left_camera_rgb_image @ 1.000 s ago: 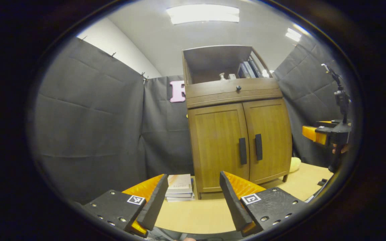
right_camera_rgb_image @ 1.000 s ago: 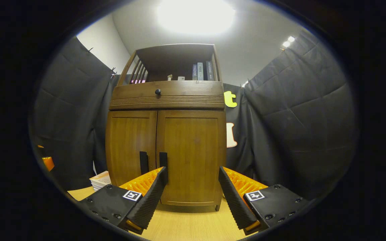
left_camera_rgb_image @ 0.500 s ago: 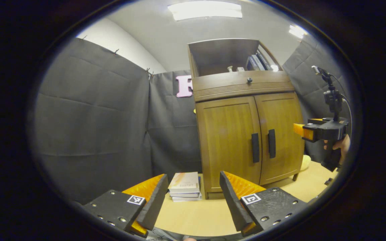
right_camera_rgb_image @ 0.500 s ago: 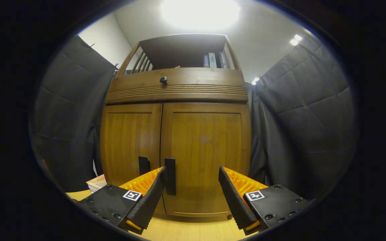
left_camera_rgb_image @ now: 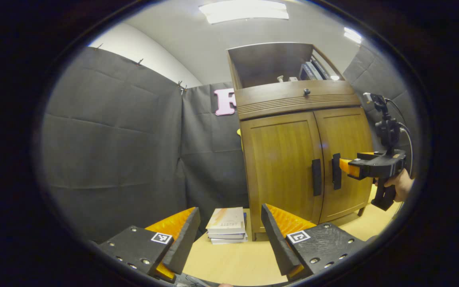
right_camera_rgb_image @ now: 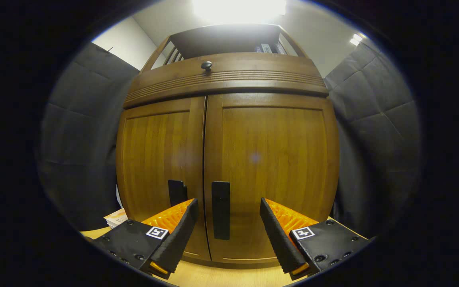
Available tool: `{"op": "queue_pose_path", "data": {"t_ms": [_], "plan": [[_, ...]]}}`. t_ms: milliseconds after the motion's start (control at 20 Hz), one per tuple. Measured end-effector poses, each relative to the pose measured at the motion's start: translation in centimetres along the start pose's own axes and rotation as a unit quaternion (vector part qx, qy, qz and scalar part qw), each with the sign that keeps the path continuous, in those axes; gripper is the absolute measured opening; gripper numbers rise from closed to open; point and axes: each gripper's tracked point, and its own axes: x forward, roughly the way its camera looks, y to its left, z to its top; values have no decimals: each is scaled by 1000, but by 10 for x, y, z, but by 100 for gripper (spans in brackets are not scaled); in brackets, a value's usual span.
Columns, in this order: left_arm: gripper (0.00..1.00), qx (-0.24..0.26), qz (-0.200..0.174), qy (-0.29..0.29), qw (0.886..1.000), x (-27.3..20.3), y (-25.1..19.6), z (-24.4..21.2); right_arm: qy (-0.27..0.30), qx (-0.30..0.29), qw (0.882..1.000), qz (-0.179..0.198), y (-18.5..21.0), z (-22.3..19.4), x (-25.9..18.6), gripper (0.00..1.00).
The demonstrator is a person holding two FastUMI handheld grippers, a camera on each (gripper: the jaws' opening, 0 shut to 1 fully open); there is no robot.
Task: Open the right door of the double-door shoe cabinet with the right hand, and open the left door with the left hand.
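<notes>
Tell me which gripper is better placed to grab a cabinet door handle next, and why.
Right. The right gripper is open with the right door's handle between its fingers, close to the closed door. The left gripper is open but farther back, aimed toward the stacked books, off the left door's handle.

The left gripper is held low and level in the left gripper view, its two black-padded fingers spread wide apart with nothing between them. The right gripper is likewise held with its ribbed fingers parted wide in the right gripper view, nothing being pressed by either pad. In the left gripper view the right gripper is seen from the side, farther off at the right, pointed forward and kept roughly horizontal. It is gripped from below by a hand wrapped around its black handle.
</notes>
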Motion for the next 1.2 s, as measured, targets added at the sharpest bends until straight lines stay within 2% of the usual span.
{"op": "queue_pose_path", "data": {"t_ms": [250, 350, 500, 600, 650, 700, 800, 950, 1000, 1050, 1100, 1200], "plan": [[89, 10, 23, 7, 1000, 6, 15, -6, 22, 8, 1000, 7, 8, -20, 31, 97], [89, 10, 27, 12, 1000, 7, 18, -8, 24, 9, 1000, 7, 10, -23, 39, 90], [89, 12, 36, 16, 999, 7, 23, -10, 32, 16, 999, 7, 12, -33, 54, 89], [89, 13, 41, 15, 999, 6, 27, -10, 39, 20, 999, 4, 11, -35, 60, 72], [89, 14, 43, 15, 999, 6, 29, -10, 42, 23, 999, 5, 11, -38, 63, 66], [89, 16, 45, 15, 999, 4, 32, -10, 44, 23, 999, -7, 9, -39, 64, 64], [89, 17, 49, 16, 999, 2, 37, -10, 43, 28, 999, -9, 8, -37, 64, 37], [89, 11, 52, 18, 998, 0, 40, -11, 51, 25, 998, -12, 8, -38, 65, 16], [88, 10, 52, 17, 998, -1, 41, -9, 58, 22, 998, -13, 8, -38, 66, 12], [89, 9, 51, 15, 999, -2, 41, -9, 58, 25, 998, -13, 8, -37, 66, 15], [89, 9, 51, 14, 999, -2, 41, -7, 62, 30, 998, -12, 9, -37, 64, 12], [89, 10, 47, 11, 999, -5, 40, -7, 64, 34, 997, -8, 9, -38, 60, 12]]}}
